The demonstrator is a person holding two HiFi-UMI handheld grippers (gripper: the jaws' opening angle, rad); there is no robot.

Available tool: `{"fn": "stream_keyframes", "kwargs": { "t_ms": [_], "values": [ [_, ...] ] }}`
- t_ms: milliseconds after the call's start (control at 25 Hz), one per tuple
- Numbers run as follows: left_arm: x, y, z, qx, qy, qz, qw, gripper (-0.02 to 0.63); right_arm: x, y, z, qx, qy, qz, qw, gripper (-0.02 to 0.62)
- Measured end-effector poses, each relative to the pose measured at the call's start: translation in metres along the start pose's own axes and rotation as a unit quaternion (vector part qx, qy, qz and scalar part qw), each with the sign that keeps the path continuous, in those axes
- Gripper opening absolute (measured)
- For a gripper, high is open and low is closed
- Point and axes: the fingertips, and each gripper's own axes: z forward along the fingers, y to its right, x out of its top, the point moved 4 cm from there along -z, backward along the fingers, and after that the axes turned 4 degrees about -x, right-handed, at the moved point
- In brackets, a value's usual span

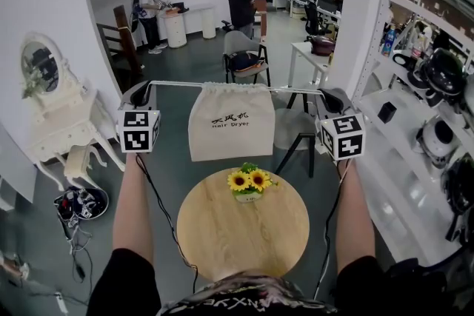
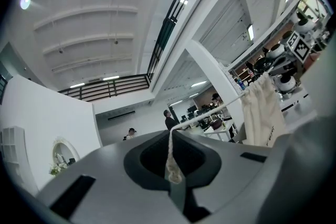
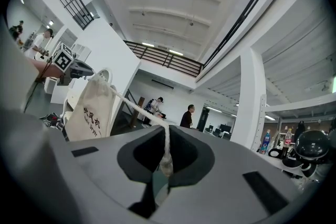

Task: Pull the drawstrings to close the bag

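We are in the pulling step. The bag (image 1: pixel 221 122) hangs in the air between our two tools, above the far edge of the round bench (image 1: pixel 244 240), at 12 o'clock from the little pot of flowers (image 1: pixel 248 180). The left tool (image 1: pixel 144 90) is at 9 o'clock from the bag, and its jaws are squeezed shut on the end of the left string (image 1: pixel 174 83). The right tool (image 1: pixel 333 95) is at 3 o'clock from the bag, and its jaws are squeezed shut on the end of the right string (image 1: pixel 296 90). Both strings run tight and nearly straight from the tools to the top of the bag. The top of the bag looks bunched up, so we think the mouth is mostly closed. We cannot see if a small gap is left at the top. Next, we think both tools need to hold on tight and pull apart a little more, left toward 9 o'clock and right toward 3 o'clock. The pull should be even on both sides, so the bag stays in the middle and no string slips out.
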Motion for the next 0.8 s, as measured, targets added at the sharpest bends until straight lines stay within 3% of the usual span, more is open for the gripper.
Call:
{"fn": "stream_keyframes", "kwargs": {
  "t_ms": [800],
  "values": [
    [-0.0043,-0.0055,0.0013,0.002,-0.003,-0.01,0.9999,0.021,-0.0047,0.0017,0.0027,0.009,0.003,0.017,1.0,0.002]
  ]
}}
